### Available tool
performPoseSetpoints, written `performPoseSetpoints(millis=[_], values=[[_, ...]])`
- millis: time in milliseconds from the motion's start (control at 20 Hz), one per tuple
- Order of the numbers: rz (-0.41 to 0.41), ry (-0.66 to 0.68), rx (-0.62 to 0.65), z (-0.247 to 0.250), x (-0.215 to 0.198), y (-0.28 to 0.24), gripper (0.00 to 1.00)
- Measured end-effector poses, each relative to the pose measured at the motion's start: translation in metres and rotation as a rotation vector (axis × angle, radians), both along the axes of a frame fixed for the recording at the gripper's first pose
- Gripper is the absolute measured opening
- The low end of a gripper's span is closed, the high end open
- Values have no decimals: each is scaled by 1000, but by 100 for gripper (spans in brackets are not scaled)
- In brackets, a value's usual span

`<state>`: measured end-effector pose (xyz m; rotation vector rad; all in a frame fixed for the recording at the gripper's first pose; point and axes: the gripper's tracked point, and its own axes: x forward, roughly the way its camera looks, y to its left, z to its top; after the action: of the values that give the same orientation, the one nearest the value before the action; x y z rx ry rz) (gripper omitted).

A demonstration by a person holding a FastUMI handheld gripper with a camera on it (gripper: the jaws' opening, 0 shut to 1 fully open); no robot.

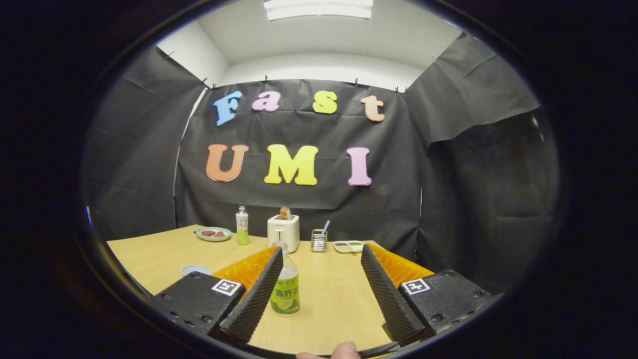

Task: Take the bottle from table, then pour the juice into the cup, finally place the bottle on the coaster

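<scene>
A clear bottle [285,291] with a green label and pale juice stands upright on the wooden table [329,299]. It is between my fingers, close against the left finger, which hides its left side. My gripper [321,249] is open, with a wide gap to the right finger and nothing pressed. A pale round object [196,269] lies on the table left of my left finger; I cannot tell whether it is the cup or the coaster.
At the table's far edge stand a second green-labelled bottle [242,226], a plate [213,233] with brown pieces, a white toaster [283,232], a small metal rack [319,240] and a shallow tray [349,246]. A person's fingertip [344,350] shows behind the gripper.
</scene>
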<state>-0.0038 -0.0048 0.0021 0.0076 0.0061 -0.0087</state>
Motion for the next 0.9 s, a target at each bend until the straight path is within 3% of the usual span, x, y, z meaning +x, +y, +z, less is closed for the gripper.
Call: performPoseSetpoints(millis=[900], values=[[36, 17, 4, -4, -2, 14, 100]])
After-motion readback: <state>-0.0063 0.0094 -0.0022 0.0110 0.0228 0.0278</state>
